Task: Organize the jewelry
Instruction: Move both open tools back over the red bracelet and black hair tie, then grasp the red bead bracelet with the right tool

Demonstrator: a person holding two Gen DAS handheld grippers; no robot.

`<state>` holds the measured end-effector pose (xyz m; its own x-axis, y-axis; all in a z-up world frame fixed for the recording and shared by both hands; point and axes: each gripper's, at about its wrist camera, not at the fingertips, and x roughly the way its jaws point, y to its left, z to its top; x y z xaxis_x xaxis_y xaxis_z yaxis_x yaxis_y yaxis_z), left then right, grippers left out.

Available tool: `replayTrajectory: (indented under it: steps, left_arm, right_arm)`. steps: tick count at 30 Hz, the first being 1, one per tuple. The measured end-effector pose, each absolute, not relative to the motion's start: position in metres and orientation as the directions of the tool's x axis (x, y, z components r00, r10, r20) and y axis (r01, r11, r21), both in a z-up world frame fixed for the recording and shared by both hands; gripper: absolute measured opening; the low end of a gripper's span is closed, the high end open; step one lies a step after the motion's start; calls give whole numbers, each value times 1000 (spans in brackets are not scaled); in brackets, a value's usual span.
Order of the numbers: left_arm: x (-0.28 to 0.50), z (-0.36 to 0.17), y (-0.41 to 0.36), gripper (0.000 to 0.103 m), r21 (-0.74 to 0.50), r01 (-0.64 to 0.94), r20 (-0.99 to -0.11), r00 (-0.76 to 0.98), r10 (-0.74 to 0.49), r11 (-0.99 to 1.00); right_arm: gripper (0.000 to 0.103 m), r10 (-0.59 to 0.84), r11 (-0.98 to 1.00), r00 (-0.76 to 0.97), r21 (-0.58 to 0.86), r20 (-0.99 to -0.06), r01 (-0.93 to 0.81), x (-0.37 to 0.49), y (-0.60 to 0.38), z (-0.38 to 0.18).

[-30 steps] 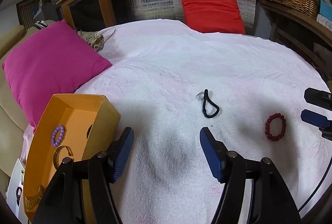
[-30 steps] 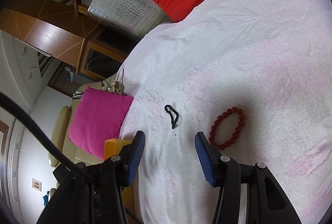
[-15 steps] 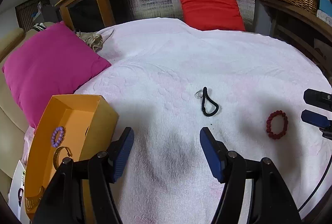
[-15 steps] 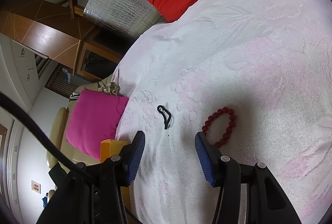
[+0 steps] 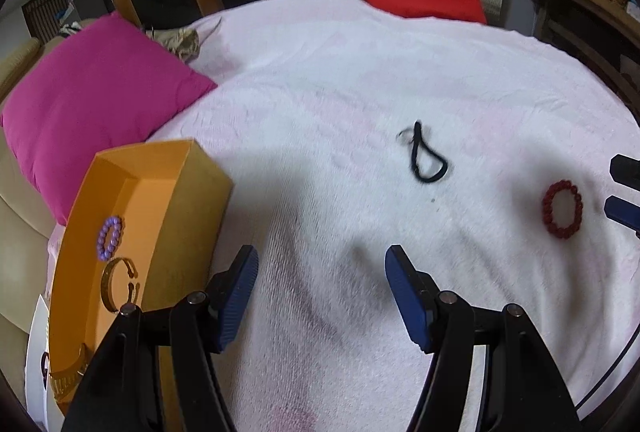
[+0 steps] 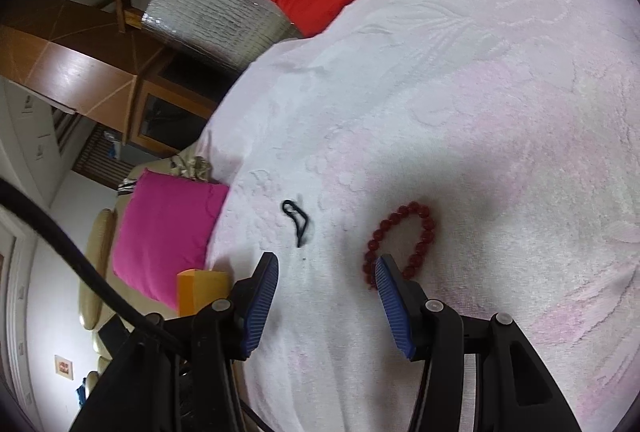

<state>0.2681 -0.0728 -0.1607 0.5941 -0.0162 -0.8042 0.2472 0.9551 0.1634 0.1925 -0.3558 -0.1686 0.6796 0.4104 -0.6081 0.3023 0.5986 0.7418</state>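
Beside right tool (image 6: 326, 276), red bracelet (image 6: 402, 240).

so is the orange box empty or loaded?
Loaded: the orange box holds a purple bead bracelet and a gold cuff.

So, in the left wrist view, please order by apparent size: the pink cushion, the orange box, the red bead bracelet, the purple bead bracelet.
1. pink cushion
2. orange box, though it lies nearer the camera, so this order is unsure
3. red bead bracelet
4. purple bead bracelet, slightly smaller, inside the box
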Motion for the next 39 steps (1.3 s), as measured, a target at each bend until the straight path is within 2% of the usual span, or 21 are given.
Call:
replayTrajectory:
  steps: [7,17,22,26,30,39]
  left_arm:
    - [271,-166,-61,67,133,235,-832,555,-20,963]
    - [270,-168,-64,67,120,251,-846,532,-34,961]
    - [270,-169,-66,67,119,263,-848,528,-39,958]
    - [271,-169,-66,67,115,261,-850,526,-42,958]
    - [271,-168,-68,67,119,266,-848,528,-41,957]
    - [269,-163,-68,67,120,270,-837,544,-49,956]
  right_arm:
    - [54,359,602,622,682,-696,416,198,-365,-188]
    - [54,294,640,590,613,-752,463,214,-359,-204]
    - [33,214,682,578,544,-787,489,222,-358,-206]
    - [27,149,740,569,473,-809,478,227,-351,-204]
    - [14,77,781,559,398,-826,481,230,-346,-200]
    - [11,27,807,558,348,-829,477,233,-342,-198]
